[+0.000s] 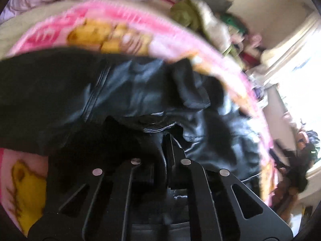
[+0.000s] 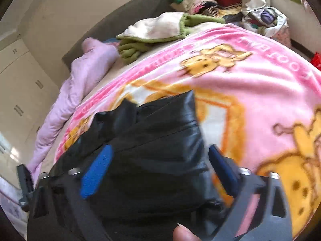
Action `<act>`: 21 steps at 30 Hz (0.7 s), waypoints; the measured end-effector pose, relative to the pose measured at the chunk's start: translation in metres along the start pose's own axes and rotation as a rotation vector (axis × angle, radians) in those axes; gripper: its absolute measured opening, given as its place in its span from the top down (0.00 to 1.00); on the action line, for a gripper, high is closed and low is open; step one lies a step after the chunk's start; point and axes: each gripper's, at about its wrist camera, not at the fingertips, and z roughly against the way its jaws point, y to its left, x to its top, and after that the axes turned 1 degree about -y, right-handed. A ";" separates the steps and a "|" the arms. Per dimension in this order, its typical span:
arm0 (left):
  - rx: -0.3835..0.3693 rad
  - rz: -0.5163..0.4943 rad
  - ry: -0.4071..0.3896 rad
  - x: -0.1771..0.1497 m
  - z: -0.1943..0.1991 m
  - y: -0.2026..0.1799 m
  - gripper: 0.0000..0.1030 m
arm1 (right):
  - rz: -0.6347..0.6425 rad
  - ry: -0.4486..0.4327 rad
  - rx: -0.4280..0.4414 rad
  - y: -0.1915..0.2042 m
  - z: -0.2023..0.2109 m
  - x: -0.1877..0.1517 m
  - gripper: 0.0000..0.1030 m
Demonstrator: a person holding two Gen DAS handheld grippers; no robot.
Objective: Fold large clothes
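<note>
Left gripper (image 1: 160, 140) is clamped on the black jacket (image 1: 124, 92). Right gripper (image 2: 158, 160) is spread wide, straddling it on the pink blanket (image 2: 250, 84).

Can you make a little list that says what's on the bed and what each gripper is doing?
garment: black leather-look jacket, crumpled on the blanket
blanket: pink with yellow cartoon bears
left gripper: shut on the black jacket's edge
right gripper: open, blue fingers on either side of the jacket
behind: green-and-cream blanket, lilac quilt, heap of clothes
</note>
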 end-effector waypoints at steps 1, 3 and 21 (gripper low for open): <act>-0.004 -0.030 -0.031 0.002 0.010 -0.007 0.98 | 0.007 -0.006 -0.008 0.000 -0.001 0.004 0.53; 0.015 -0.124 -0.117 0.001 0.036 -0.023 0.98 | 0.023 -0.020 -0.005 0.000 0.000 0.007 0.60; 0.218 -0.257 -0.003 -0.015 -0.021 0.002 0.82 | 0.099 0.127 -0.127 -0.005 -0.090 0.003 0.72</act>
